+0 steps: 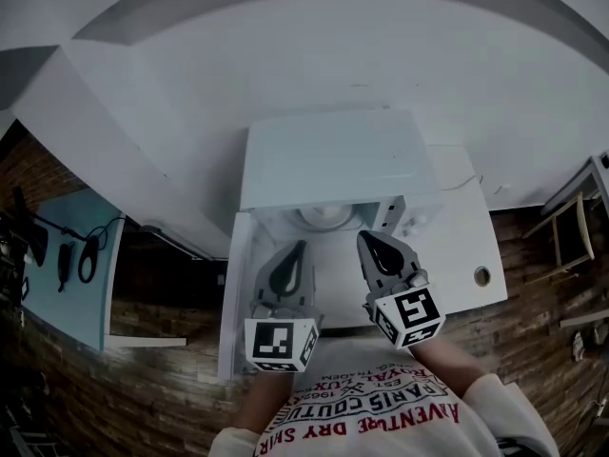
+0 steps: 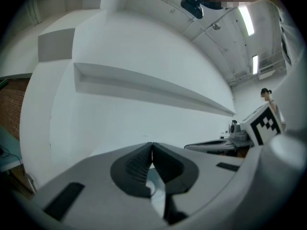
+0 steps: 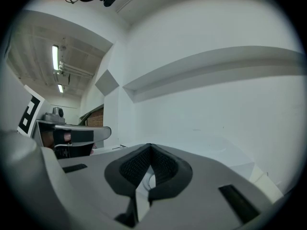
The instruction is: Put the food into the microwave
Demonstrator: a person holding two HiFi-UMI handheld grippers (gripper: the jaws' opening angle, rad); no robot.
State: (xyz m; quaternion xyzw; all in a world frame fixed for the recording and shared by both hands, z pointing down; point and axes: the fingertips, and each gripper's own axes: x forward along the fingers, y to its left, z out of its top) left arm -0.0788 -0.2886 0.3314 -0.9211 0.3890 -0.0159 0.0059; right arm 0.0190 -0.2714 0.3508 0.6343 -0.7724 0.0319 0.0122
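The fingers (image 2: 136, 166) of our grey left gripper (image 2: 152, 146) are pressed together on nothing, and those of our grey right gripper (image 3: 150, 147) likewise meet, empty. Both hover side by side at the mouth of the white box-shaped microwave (image 1: 333, 160) on the white table (image 1: 466, 246), its door (image 1: 230, 303) swung open at nine o'clock. At twelve o'clock of the tips a pale round dish (image 1: 322, 217) sits inside; food on it we cannot make out.

The right hand-held gripper (image 3: 150, 148) has its dark ribbed jaws closed tip to tip, with nothing between them. Beyond stands a white wall (image 3: 216, 114) crossed by a ledge (image 3: 206, 68). At the left edge, the left hand-held gripper (image 3: 72, 137) shows under ceiling lights (image 3: 56, 56).
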